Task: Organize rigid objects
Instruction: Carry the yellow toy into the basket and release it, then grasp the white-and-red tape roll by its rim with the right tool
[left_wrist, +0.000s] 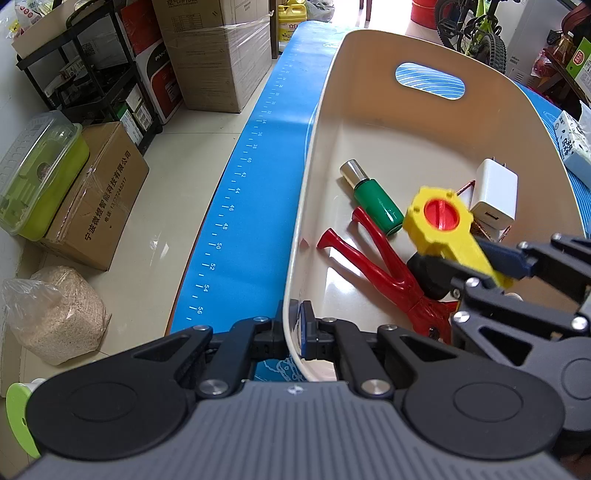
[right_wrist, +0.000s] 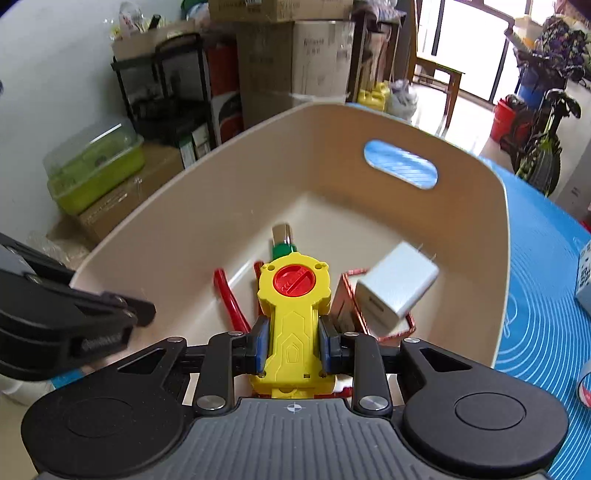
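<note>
A: Left side, report.
B: My left gripper (left_wrist: 294, 332) is clamped on the near rim of the beige bin (left_wrist: 325, 122); its jaws pinch the wall between them.
A: Bin contents?
B: Red pliers (left_wrist: 384, 266), head hidden by my right gripper; a green cylinder (left_wrist: 375, 201); a white charger (left_wrist: 493, 197) on a red-edged box, mostly covered.
A: Right side?
B: My right gripper (right_wrist: 293, 349) holds the yellow toy launcher (right_wrist: 293, 306) by its handle, above the bin.

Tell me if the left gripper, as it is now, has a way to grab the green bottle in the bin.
Probably not: the left gripper is clamped on the bin wall, so it must release first. The green bottle itself lies uncovered.
</note>
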